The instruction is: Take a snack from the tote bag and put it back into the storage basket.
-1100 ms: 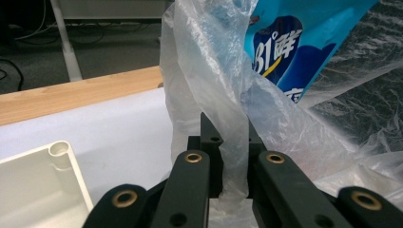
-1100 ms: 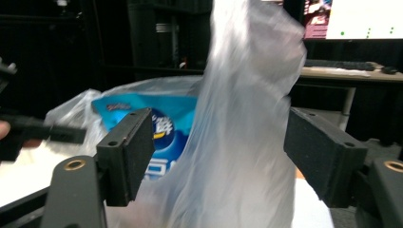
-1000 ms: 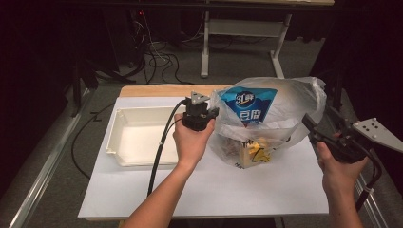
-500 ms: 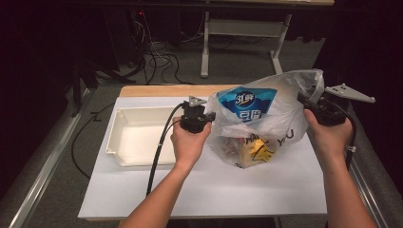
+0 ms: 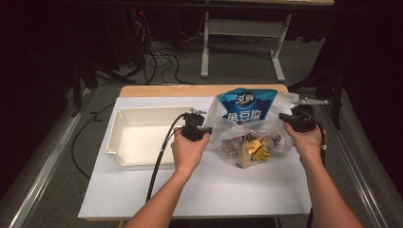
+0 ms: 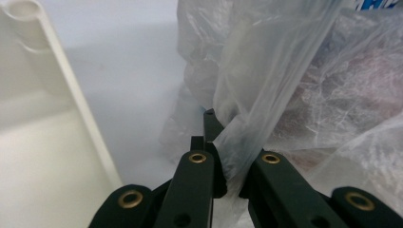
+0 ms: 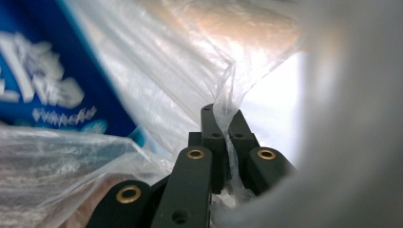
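Note:
A clear plastic bag (image 5: 247,133) stands in the middle of the white table, holding a blue snack packet (image 5: 244,104) and a yellow packet (image 5: 254,151). My left gripper (image 5: 205,129) is shut on the bag's left edge; in the left gripper view the film (image 6: 247,109) is pinched between the black jaws of the left gripper (image 6: 223,142). At the bag's right edge my right gripper (image 5: 285,118) is shut on the film too, and the right gripper view shows that gripper (image 7: 223,128) clamping a fold of plastic (image 7: 228,95), with the blue packet (image 7: 52,85) to its left.
A shallow white tray (image 5: 142,156) lies left of the bag, with its wall (image 6: 71,90) close beside my left gripper. A cable (image 5: 161,152) trails from the left gripper toward the table's front. The table's wooden back edge (image 5: 199,90) runs behind the bag.
My right gripper has swung in from the far right edge of the table to the bag's right side and shut on its film. The left hand stayed on the bag's left edge.

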`<state>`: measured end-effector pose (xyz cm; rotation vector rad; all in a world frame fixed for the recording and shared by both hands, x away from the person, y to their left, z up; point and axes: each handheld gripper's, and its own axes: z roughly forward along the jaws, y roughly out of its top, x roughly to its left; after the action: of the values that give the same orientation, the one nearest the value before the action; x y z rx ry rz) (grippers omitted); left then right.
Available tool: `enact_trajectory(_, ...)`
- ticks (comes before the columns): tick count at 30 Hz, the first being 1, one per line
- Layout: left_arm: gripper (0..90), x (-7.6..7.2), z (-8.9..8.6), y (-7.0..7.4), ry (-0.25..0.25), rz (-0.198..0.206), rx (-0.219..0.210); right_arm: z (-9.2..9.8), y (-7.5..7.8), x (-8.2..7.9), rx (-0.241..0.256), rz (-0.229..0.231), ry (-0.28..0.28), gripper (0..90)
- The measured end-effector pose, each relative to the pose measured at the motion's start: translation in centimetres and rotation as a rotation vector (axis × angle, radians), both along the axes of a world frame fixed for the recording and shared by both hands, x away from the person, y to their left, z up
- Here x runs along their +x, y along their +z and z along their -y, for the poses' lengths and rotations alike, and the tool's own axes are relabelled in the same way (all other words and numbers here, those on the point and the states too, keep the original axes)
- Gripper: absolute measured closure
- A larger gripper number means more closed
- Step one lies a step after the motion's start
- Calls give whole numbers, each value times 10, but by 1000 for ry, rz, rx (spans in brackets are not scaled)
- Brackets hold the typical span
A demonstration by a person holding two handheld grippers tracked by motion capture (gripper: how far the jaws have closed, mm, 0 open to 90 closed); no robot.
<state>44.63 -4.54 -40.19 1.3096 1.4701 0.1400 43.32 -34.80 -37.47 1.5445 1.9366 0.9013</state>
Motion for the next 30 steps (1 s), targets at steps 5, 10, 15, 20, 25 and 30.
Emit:
enact_trajectory(5,750,1,-7,14,53,62,-38,-6,3,-6,14,56,51,900)
enact_trajectory(10,530,-7,-10,54,47,221,-128,-5,19,-13,43,131,70,900)
enact_trajectory(15,723,0,-7,71,77,272,-129,-5,26,-17,61,166,68,900)
enact_trajectory(20,889,24,-2,38,70,65,-36,-2,23,-15,73,140,80,900)
enact_trajectory(25,894,17,7,-2,25,-63,36,3,8,-11,52,67,72,900)
enact_trajectory(30,892,-3,12,-26,37,-43,98,11,-13,-11,46,9,59,900)
